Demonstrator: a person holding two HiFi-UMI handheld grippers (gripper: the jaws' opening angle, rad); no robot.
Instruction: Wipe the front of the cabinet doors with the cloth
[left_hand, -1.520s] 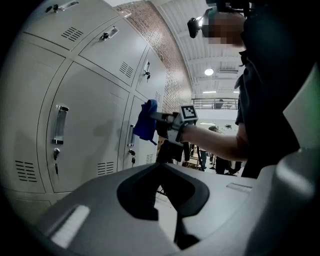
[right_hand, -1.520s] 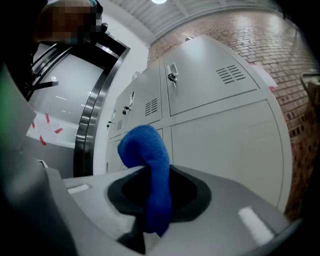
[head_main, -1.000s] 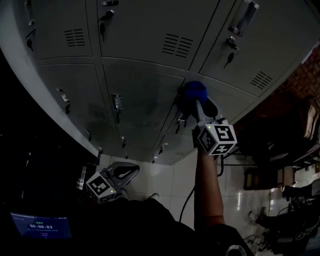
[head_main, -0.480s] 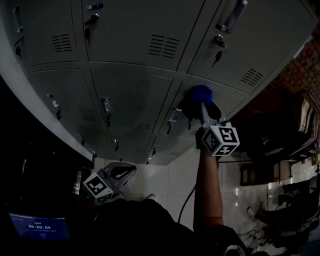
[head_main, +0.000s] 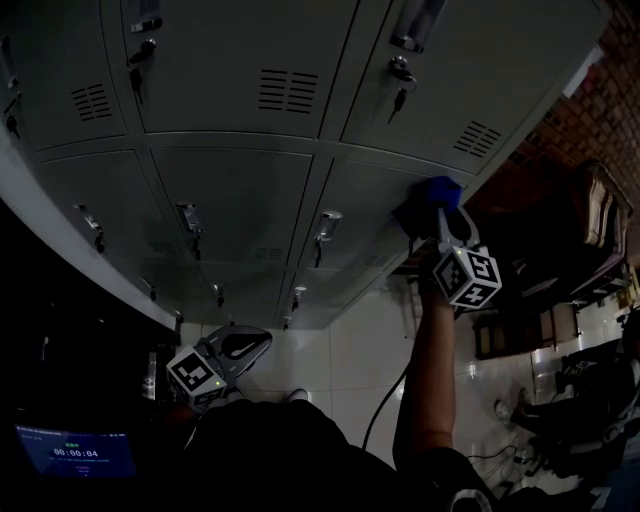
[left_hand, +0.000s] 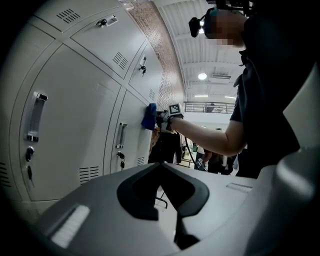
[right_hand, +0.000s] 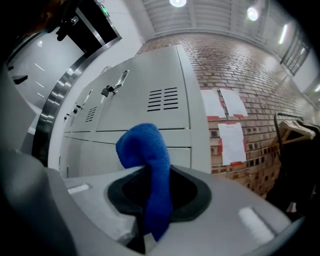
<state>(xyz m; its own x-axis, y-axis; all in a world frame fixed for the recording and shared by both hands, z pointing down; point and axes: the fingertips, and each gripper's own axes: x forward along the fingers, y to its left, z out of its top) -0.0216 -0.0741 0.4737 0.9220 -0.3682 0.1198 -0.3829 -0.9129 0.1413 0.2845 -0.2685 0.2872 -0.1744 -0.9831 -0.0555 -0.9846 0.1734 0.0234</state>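
Right gripper (head_main: 447, 228): fingers clamped on the blue cloth (head_main: 432, 194), a soft terry wad bulging past the tips and, as I judge it, pressed flat on the cabinet door (head_main: 368, 205) at its 3 o'clock edge, just under the seam with the upper row. The rest of that smooth grey painted-metal face, out to its handle (head_main: 325, 225), lies toward 9 o'clock from the cloth, so I'd stroke that way. Left gripper (head_main: 238, 348): fingers closed on nothing, low at 7 o'clock, well apart from the doors, so the right one is the nearer.
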